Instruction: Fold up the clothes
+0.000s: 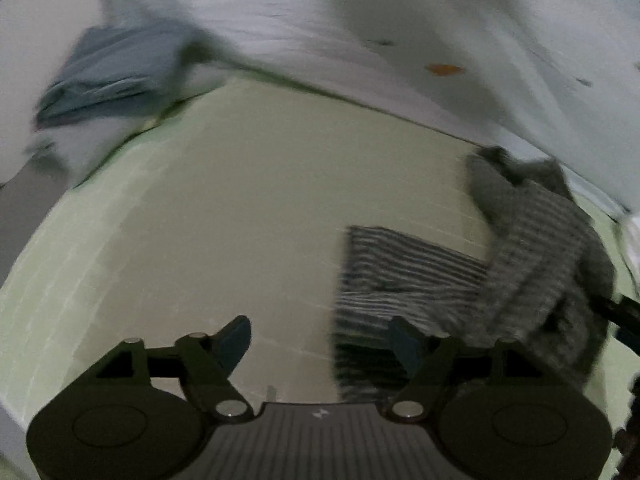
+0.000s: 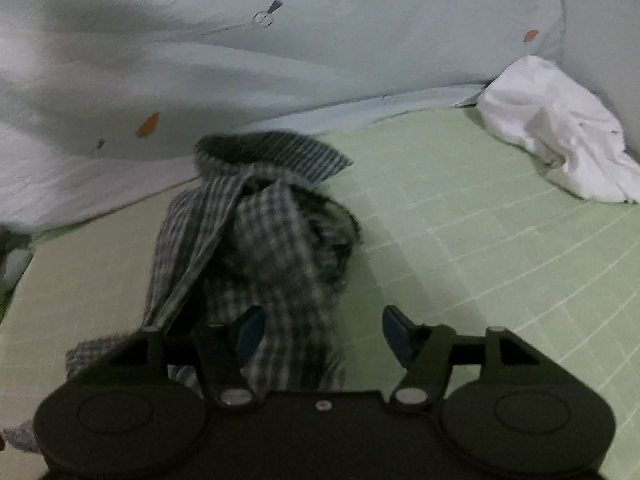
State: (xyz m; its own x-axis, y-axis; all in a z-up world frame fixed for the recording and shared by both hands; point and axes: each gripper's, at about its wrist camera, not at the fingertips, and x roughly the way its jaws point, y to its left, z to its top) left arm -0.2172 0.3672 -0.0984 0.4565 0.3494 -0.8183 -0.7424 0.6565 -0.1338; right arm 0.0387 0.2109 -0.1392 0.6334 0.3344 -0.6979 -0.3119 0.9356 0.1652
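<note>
Left wrist view, read from its left edge: a folded blue garment [image 1: 108, 76] lies at the far left, blurred, against a pale bedcover [image 1: 360, 12] that rises behind the whole scene. Next comes a wide bare stretch of the pale green gridded bed sheet [image 1: 240, 200], over which the left gripper [image 1: 320, 344] hangs with its jaws spread wide and nothing between them. Further right, a striped cloth [image 1: 400, 268] lies flat on the sheet, its near edge passing behind the gripper's right finger, and beside it the checked shirt [image 1: 536, 264] stands up in a bunched heap. Right wrist view, again from the left: the same pale bedcover [image 2: 280, 64] (printed with small orange marks) fills the back, and the checked shirt [image 2: 264, 232] sits crumpled on the green sheet [image 2: 480, 240] left of centre, its collar [image 2: 276, 152] on top. The right gripper [image 2: 324, 334] has its jaws wide apart; shirt fabric drapes around the left finger [image 2: 250, 334] and into the gap, but the jaws are not closed on it. At the far right a crumpled white garment [image 2: 560, 132] rests on the sheet, well apart from the shirt.
</note>
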